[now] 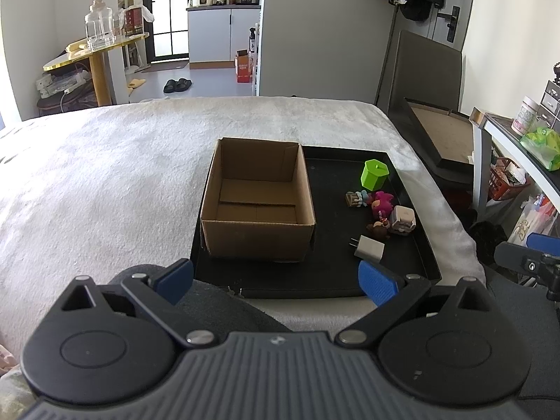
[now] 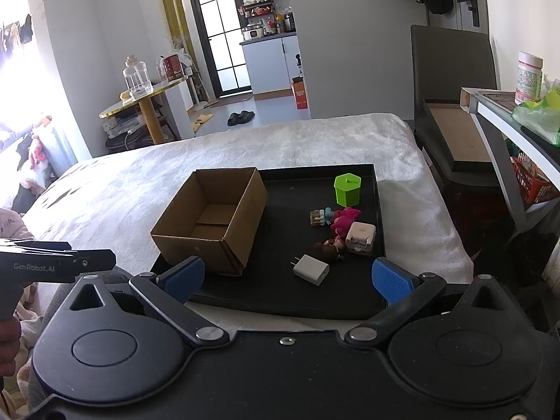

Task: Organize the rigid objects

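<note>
An empty open cardboard box (image 1: 259,206) (image 2: 213,222) stands on the left part of a black tray (image 1: 332,280) (image 2: 280,297) on the bed. On the tray's right lie a green hexagonal container (image 1: 374,174) (image 2: 347,190), a white charger plug (image 1: 368,247) (image 2: 311,268), a white cube (image 1: 402,219) (image 2: 360,237), a pink figure (image 1: 382,201) (image 2: 344,219), a small brown block toy (image 1: 354,198) (image 2: 317,217) and a dark doll (image 1: 378,228) (image 2: 329,245). My left gripper (image 1: 276,280) is open and empty before the tray's near edge. My right gripper (image 2: 288,278) is open and empty, near the charger.
The tray lies on a white blanket (image 1: 105,175) (image 2: 140,182) covering the bed. A dark chair (image 1: 430,80) (image 2: 455,80) and a shelf (image 1: 518,140) (image 2: 507,115) with a jar and green bag stand at the right. A round yellow table (image 1: 91,56) (image 2: 147,98) is far left.
</note>
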Tool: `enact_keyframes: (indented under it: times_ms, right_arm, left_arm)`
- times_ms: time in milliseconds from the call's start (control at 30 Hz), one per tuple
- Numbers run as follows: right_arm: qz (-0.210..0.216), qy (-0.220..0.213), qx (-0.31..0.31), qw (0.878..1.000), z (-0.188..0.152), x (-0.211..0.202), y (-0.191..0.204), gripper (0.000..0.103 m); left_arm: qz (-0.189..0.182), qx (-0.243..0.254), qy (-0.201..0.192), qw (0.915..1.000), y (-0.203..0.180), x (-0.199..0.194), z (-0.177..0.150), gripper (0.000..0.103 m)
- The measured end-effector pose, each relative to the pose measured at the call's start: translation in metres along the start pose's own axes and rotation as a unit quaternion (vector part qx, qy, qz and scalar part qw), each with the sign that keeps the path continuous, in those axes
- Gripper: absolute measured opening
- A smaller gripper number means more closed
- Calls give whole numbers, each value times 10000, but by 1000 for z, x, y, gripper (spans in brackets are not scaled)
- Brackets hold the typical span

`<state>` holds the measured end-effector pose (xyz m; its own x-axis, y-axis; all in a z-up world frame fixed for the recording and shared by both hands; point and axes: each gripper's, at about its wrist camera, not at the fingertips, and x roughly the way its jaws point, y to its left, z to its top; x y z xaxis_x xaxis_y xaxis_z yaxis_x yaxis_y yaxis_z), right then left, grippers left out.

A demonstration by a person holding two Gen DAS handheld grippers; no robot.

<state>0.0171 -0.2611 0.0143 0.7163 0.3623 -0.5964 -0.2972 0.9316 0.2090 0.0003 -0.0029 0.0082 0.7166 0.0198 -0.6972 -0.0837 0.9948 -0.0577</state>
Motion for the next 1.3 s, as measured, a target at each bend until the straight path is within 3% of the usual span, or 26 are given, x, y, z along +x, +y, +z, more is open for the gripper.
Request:
enact_keyframes:
  times_ms: [1300]
  right_arm:
    - [-117, -8, 37, 9999, 8, 5, -4, 103]
  left_arm:
    - [70, -32, -135, 9999, 8, -2, 14, 100]
